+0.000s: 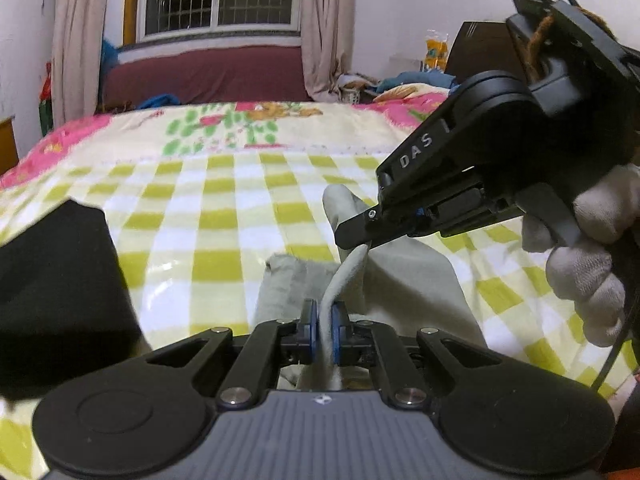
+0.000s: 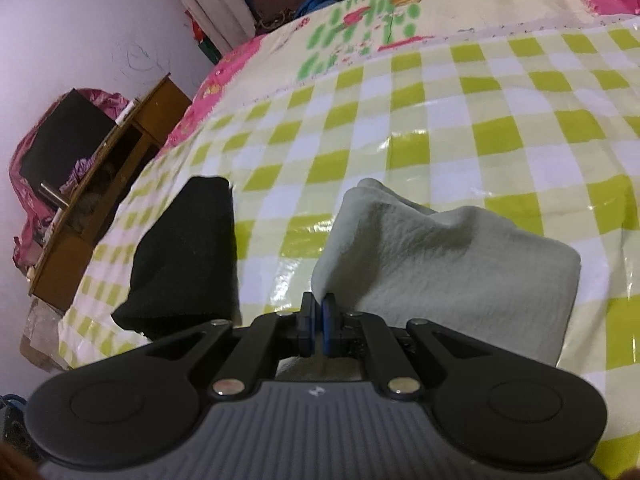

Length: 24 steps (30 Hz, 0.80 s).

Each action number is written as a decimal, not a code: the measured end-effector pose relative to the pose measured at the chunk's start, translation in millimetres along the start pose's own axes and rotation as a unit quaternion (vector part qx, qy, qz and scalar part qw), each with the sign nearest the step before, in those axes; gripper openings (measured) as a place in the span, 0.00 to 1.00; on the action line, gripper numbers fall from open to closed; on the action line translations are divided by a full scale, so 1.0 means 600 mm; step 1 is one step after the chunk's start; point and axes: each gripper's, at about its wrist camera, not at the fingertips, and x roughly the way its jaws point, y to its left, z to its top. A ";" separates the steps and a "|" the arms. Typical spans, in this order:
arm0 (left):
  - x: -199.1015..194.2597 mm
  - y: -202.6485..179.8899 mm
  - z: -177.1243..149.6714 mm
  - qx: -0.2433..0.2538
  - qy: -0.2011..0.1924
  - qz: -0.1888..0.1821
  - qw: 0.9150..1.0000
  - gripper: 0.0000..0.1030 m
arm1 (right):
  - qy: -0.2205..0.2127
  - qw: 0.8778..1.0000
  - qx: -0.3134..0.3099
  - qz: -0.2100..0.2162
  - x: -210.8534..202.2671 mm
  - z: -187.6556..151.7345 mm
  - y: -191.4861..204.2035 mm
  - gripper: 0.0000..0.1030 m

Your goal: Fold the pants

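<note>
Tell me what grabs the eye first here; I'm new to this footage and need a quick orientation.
A pale grey-green garment, presumably the pants, is pinched by both tools: the left tool clamps an edge, and the right tool grips another edge just beyond, held by a white-gloved hand. It lies on a shiny green-and-white checked cover on a bed, with a dark folded cloth at its left.

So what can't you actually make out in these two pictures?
- Pants, both views: near part hidden behind the gripper bodies; the fold's full shape is unclear.
- Black cloth, left wrist: cut by the left edge, blurred.
- Right gripper, left wrist: pads hidden by its fingers.
</note>
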 end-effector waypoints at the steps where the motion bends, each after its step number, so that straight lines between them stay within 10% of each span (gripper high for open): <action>1: 0.005 0.007 0.004 0.000 -0.001 0.006 1.000 0.23 | 0.000 1.000 -0.001 0.001 0.007 0.006 0.005 0.04; 13: 0.096 0.096 -0.026 -0.023 0.061 0.102 0.993 0.23 | 0.015 0.999 -0.006 -0.040 0.183 0.030 0.012 0.07; 20: 0.045 0.112 -0.030 -0.027 0.028 0.142 0.989 0.23 | -0.054 0.998 -0.011 -0.012 0.068 0.025 -0.016 0.10; 24: 0.003 0.061 -0.010 0.006 0.000 0.081 0.997 0.25 | -0.064 0.998 -0.017 -0.006 0.003 -0.006 -0.034 0.14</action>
